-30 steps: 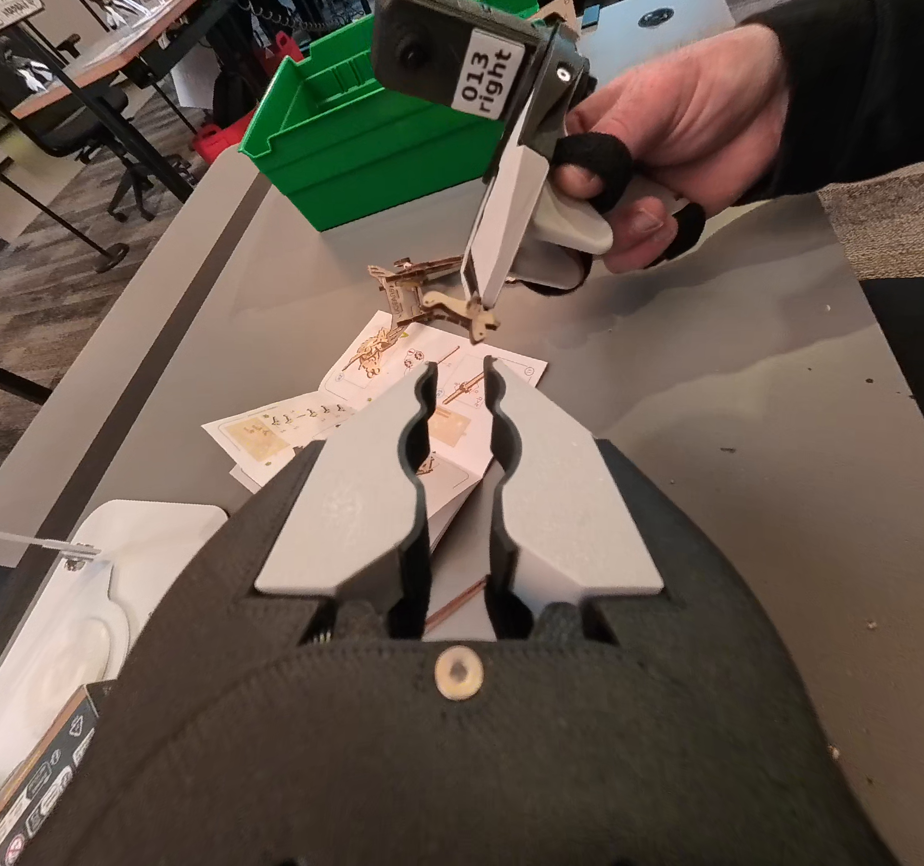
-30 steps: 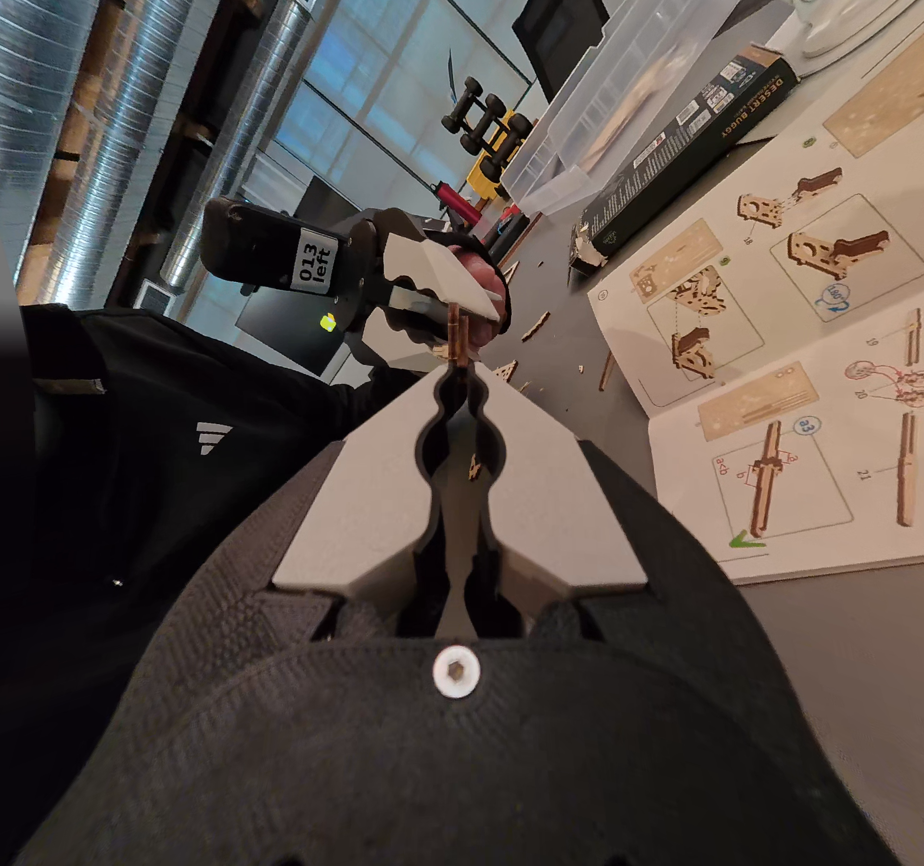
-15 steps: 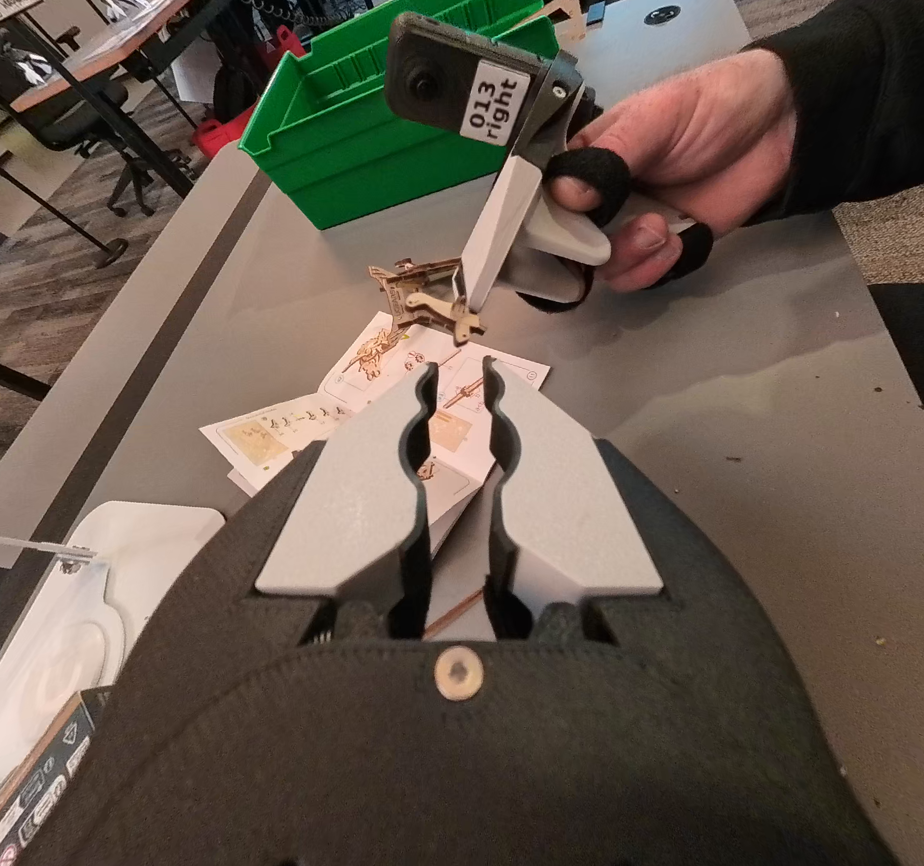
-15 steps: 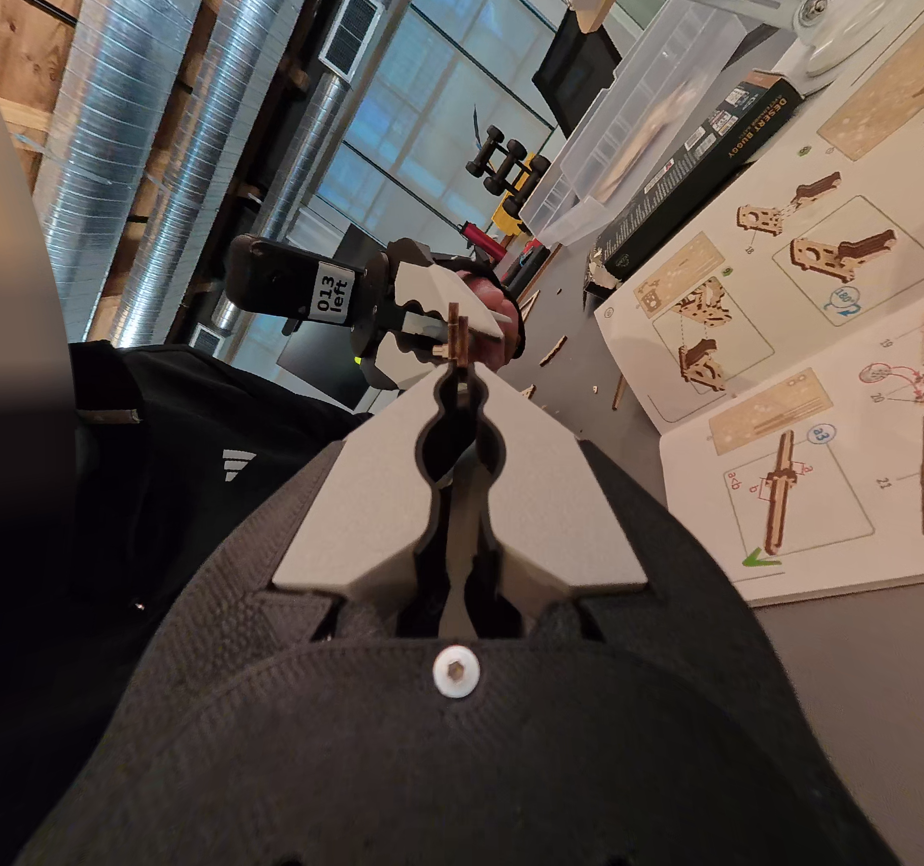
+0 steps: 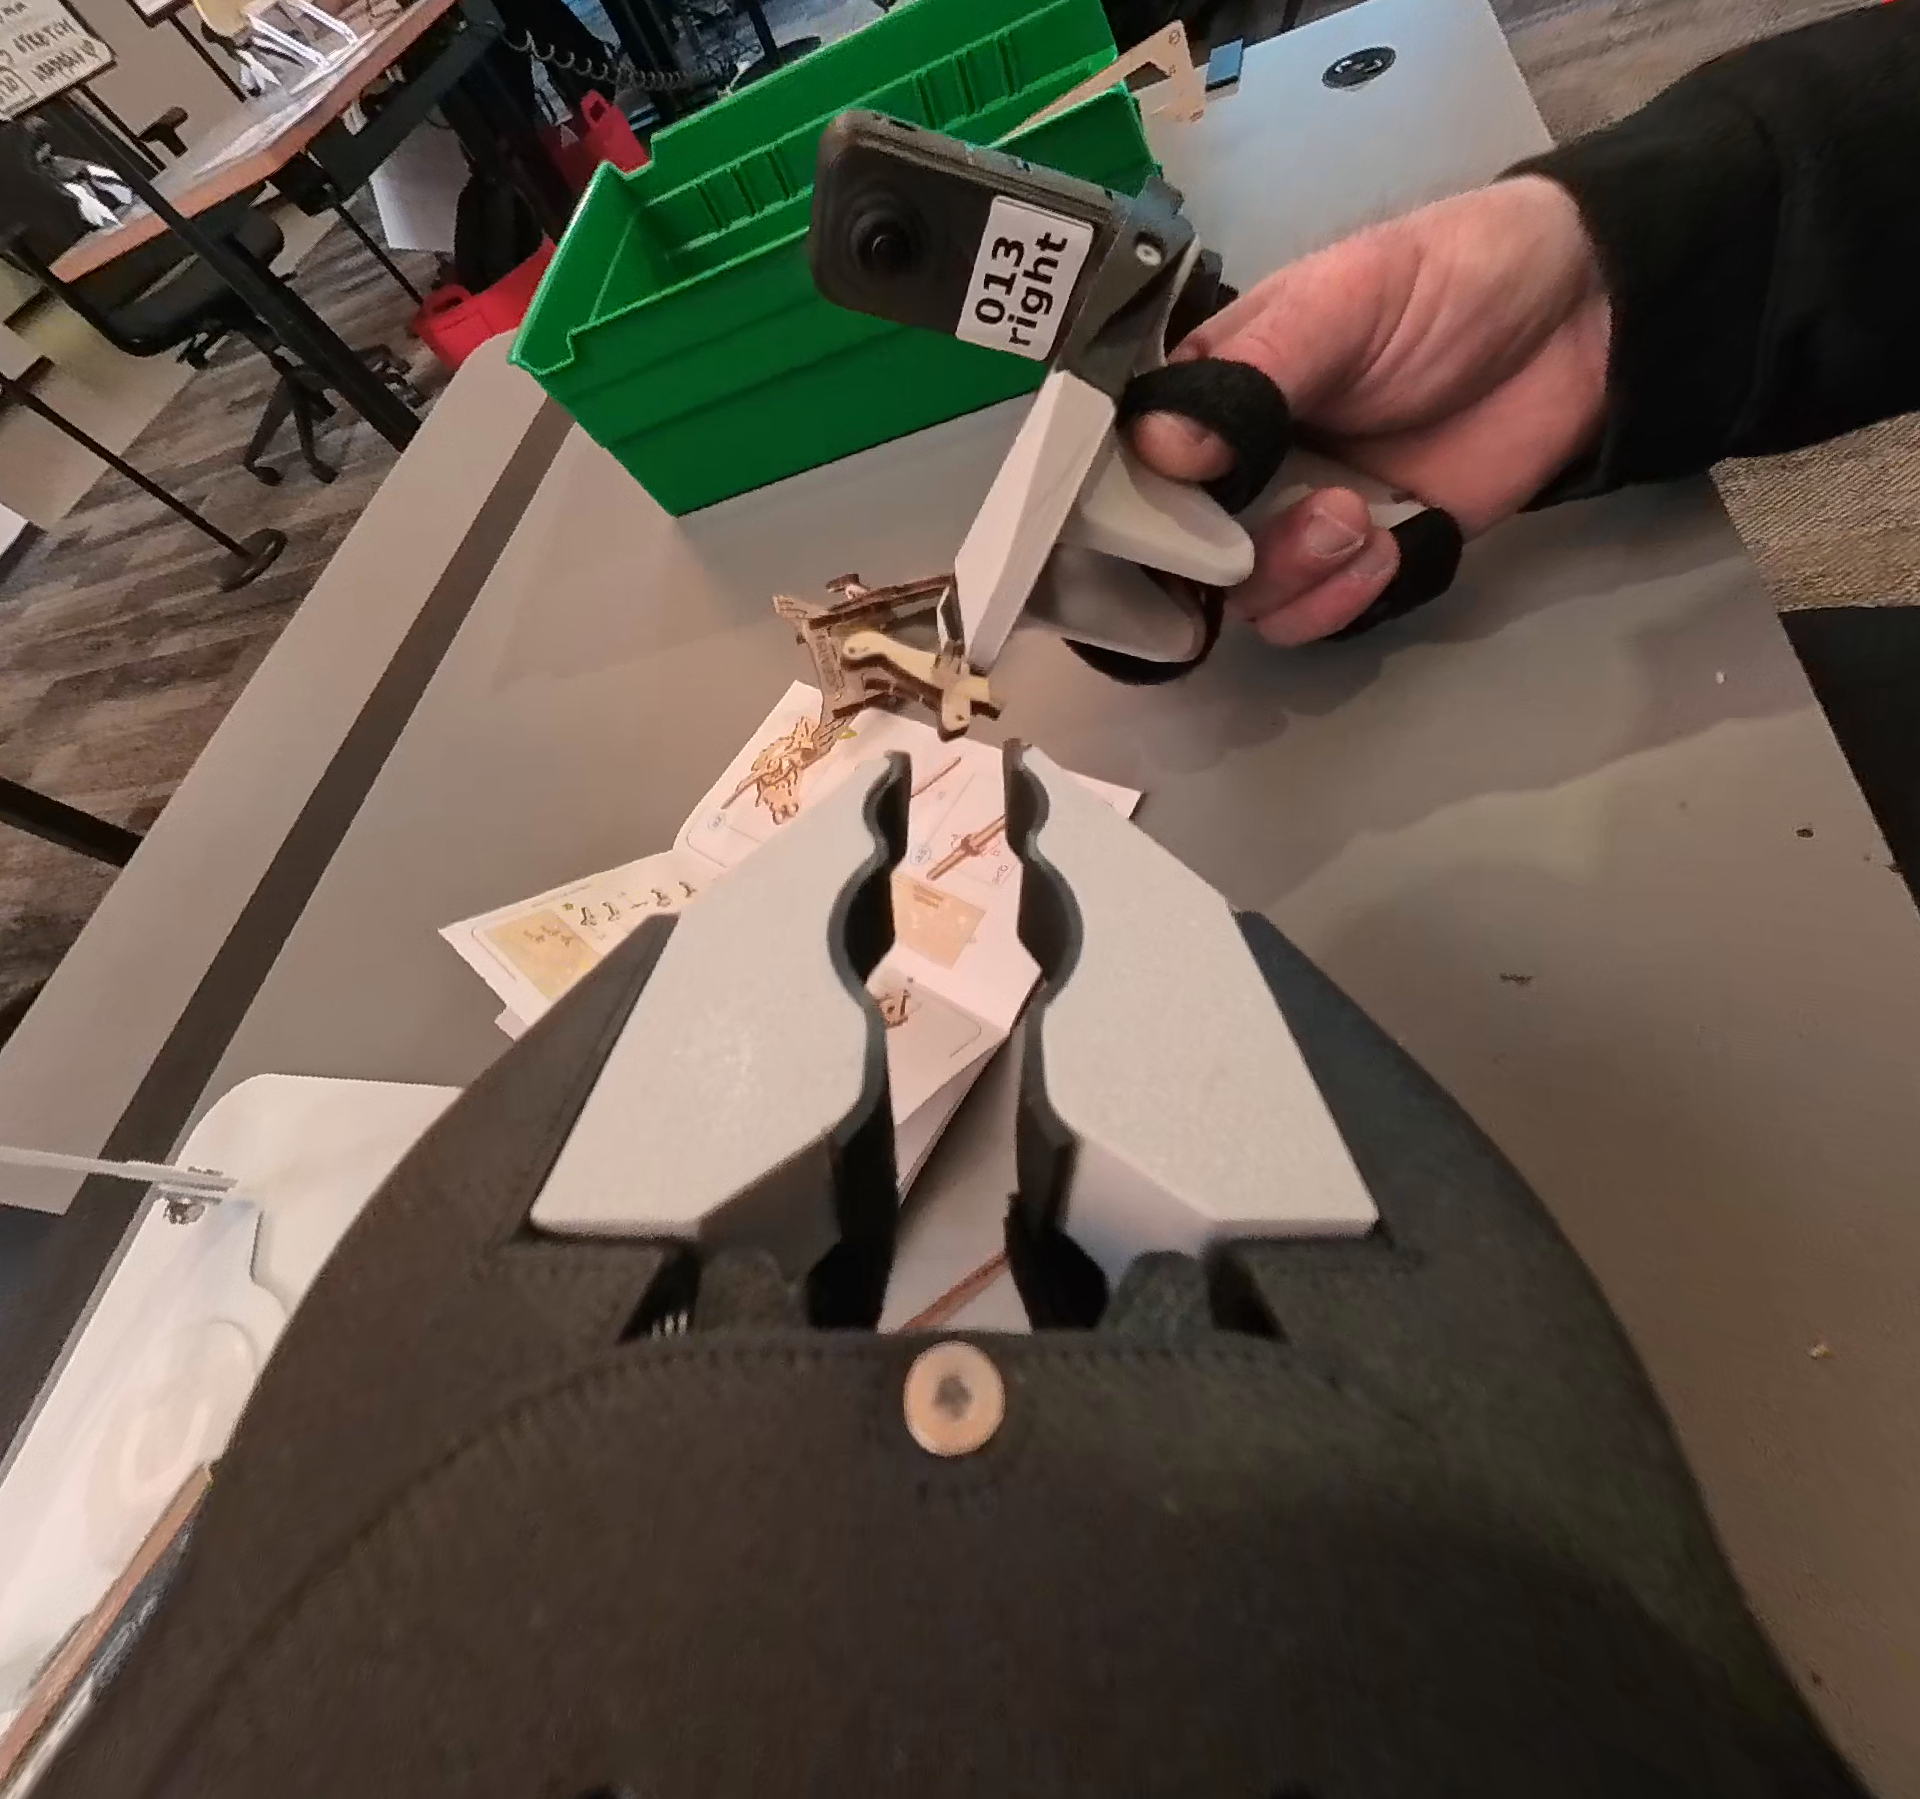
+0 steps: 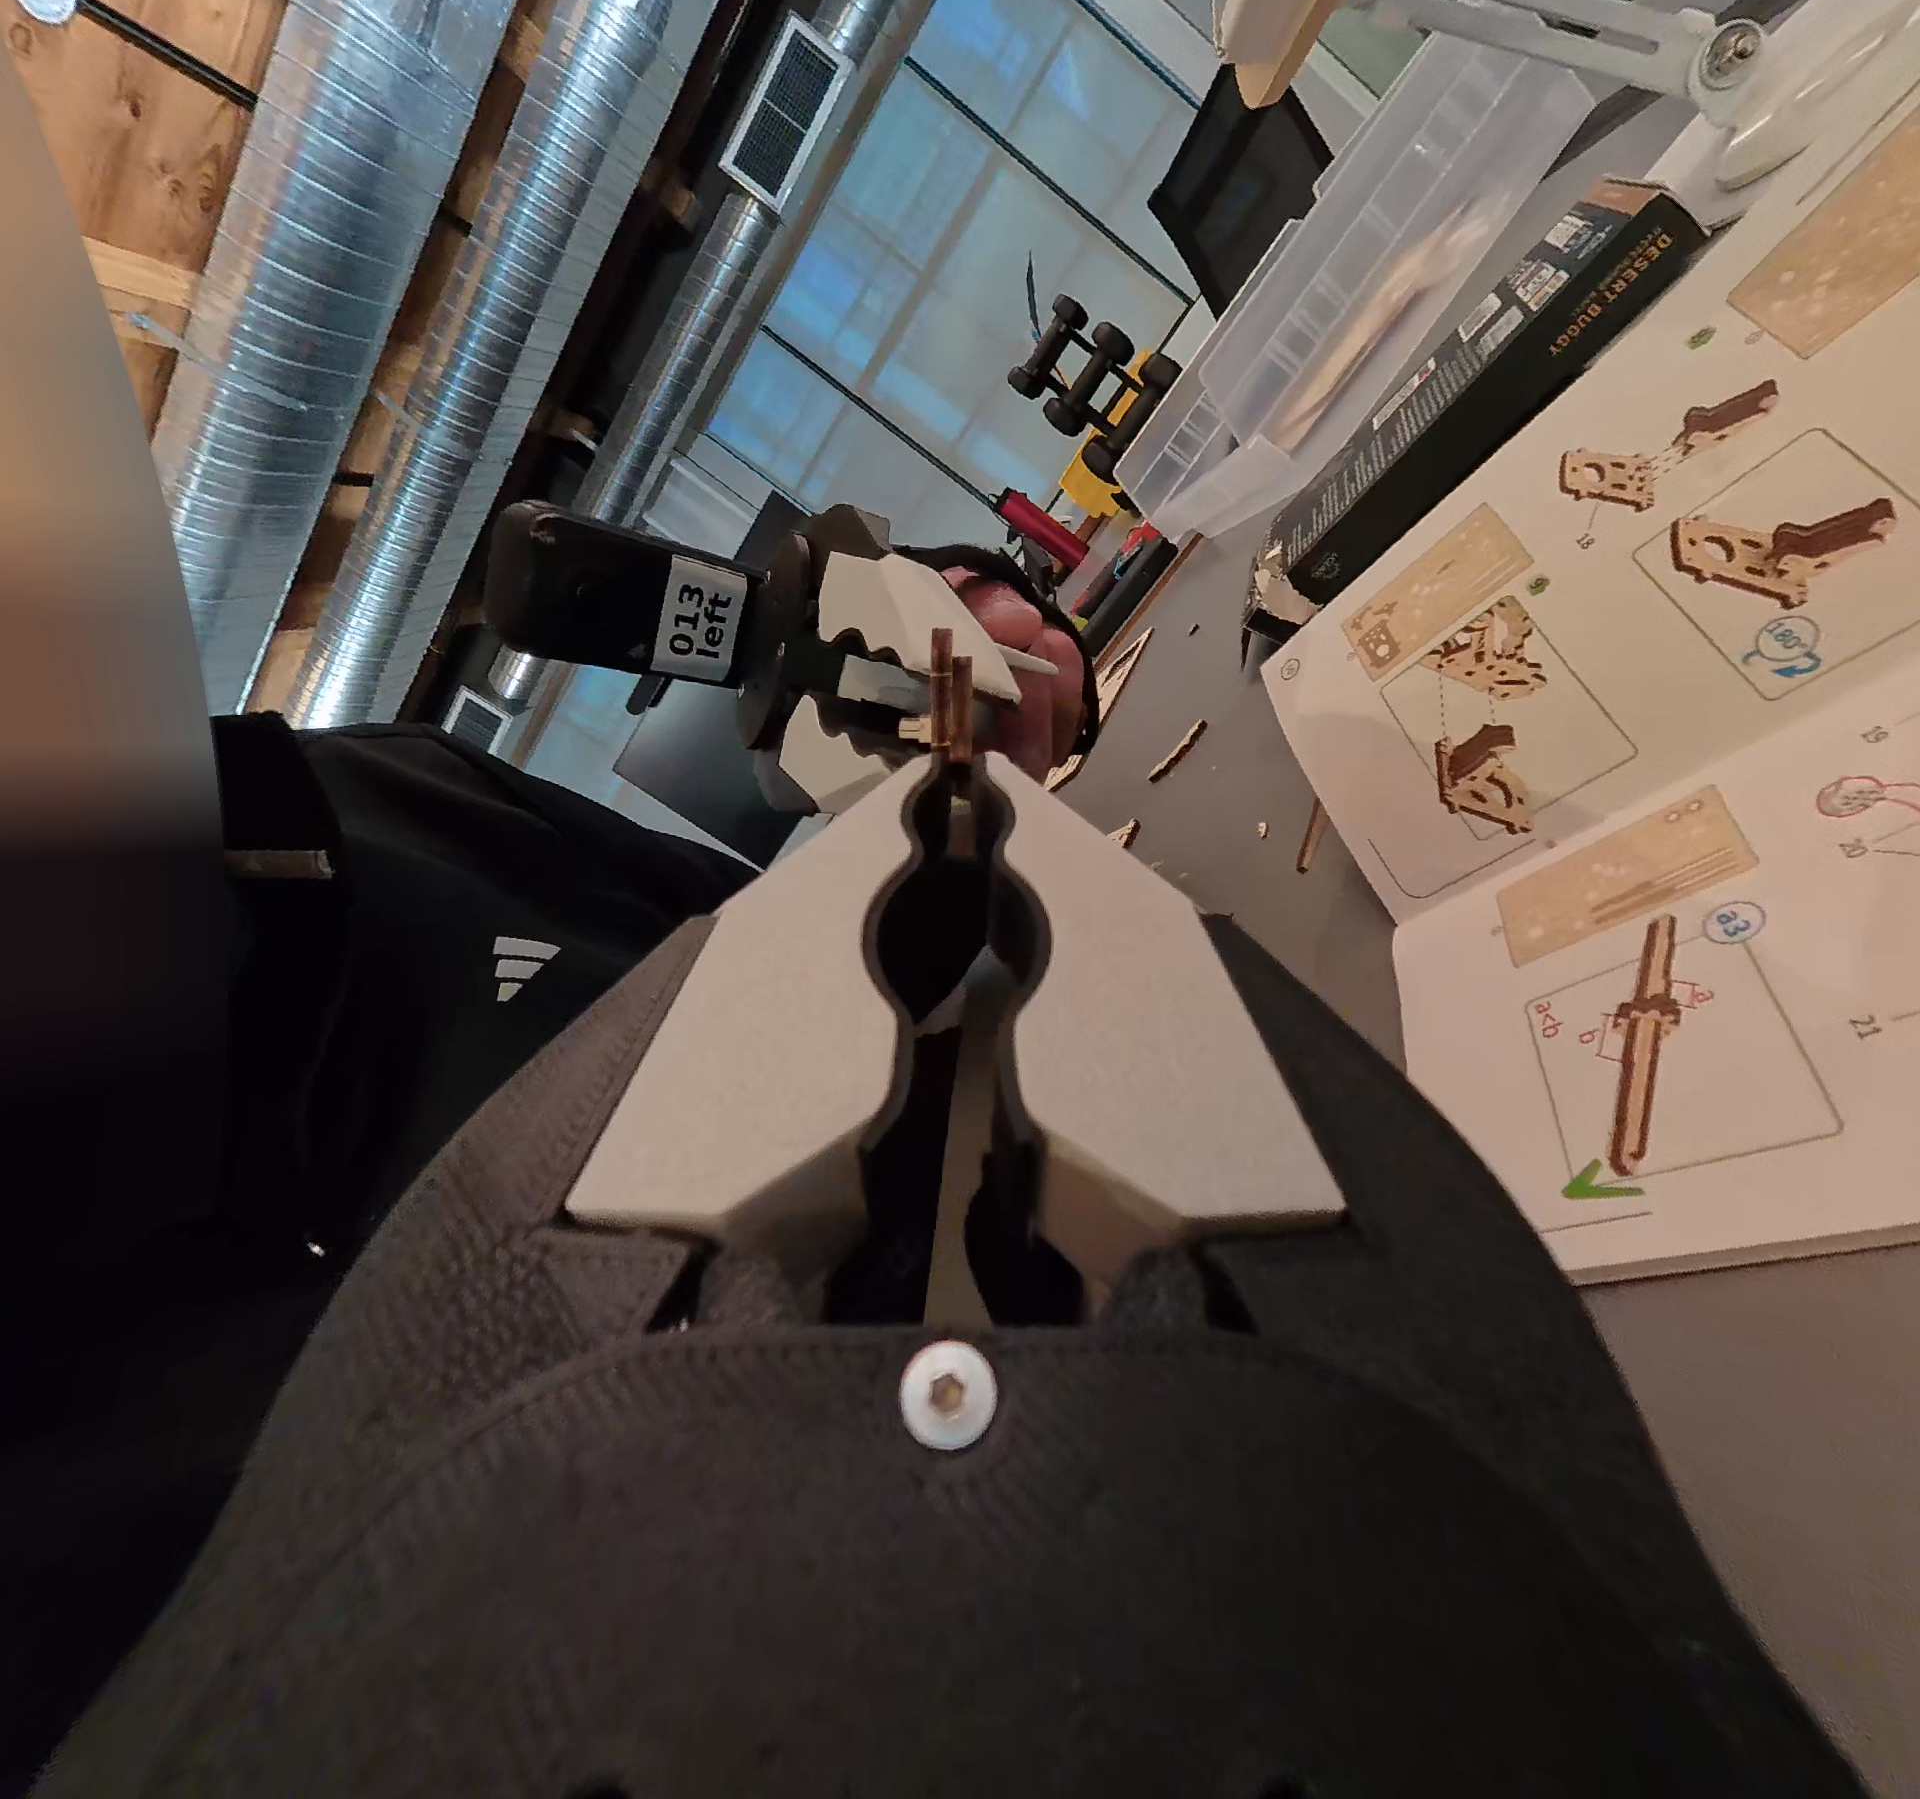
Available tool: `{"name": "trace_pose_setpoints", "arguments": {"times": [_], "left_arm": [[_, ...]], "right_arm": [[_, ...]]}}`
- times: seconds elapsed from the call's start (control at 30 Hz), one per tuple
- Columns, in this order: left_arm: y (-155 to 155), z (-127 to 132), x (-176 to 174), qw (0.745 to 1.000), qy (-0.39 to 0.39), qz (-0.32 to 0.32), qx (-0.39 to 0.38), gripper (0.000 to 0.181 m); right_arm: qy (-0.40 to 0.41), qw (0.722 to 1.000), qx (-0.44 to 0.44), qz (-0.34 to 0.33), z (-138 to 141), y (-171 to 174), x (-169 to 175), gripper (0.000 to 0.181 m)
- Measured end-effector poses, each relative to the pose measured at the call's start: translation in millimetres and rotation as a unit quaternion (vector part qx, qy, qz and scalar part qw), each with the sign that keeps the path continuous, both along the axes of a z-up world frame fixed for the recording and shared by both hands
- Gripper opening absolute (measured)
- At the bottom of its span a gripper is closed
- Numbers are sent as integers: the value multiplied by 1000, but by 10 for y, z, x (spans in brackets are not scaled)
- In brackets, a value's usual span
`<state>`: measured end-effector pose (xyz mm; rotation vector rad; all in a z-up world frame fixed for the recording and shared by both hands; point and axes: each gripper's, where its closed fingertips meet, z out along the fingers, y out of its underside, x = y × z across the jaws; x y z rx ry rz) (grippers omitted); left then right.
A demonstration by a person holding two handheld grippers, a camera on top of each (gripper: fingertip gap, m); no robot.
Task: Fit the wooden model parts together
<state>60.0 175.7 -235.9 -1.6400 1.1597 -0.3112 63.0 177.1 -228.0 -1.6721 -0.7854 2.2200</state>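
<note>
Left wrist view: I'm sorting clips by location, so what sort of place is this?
Probably an open office or lab workspace: rows of desks with office chairs behind the grey table, and exposed metal ducts overhead.

on the worktop (image 5: 1455,918) the instruction sheets (image 5: 935,918) lie at centre, the half-built wooden model (image 5: 873,637) just behind them at 12 o'clock, the bin (image 5: 790,336) farther back at 11, a boxed kit (image 6: 1475,378) with a clear tray (image 6: 1351,295) behind it at 8.
</note>
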Motion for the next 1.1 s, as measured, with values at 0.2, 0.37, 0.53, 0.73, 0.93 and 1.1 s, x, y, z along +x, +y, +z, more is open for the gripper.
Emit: {"name": "trace_pose_setpoints", "arguments": {"times": [0.2, 0.37, 0.53, 0.73, 0.93, 1.1], "left_arm": [[-3, 20, 37, 1000, 12, 0, 15, 6], [-1, 6, 30, 1000, 13, 1, 14, 3], [-2, -4, 23, 1000, 17, 3, 14, 2], [0, 7, 30, 1000, 2, 2, 8, 1], [1, 56, 25, 999, -35, -1, -6, 1], [-10, 293, -15, 979, -188, -26, -69, 2]], "right_arm": [[9, 1000, 9, 0, 38, -19, 3, 1], [2, 1000, 3, 4, 13, -27, -4, 1], [-5, 1000, 1, 1, -14, -24, -14, 1], [2, 1000, -4, -4, 16, 2, -10, 4], [13, 1000, -15, -13, 44, 44, 10, 11], [26, 999, -23, -25, 83, 96, 44, 17]]}}
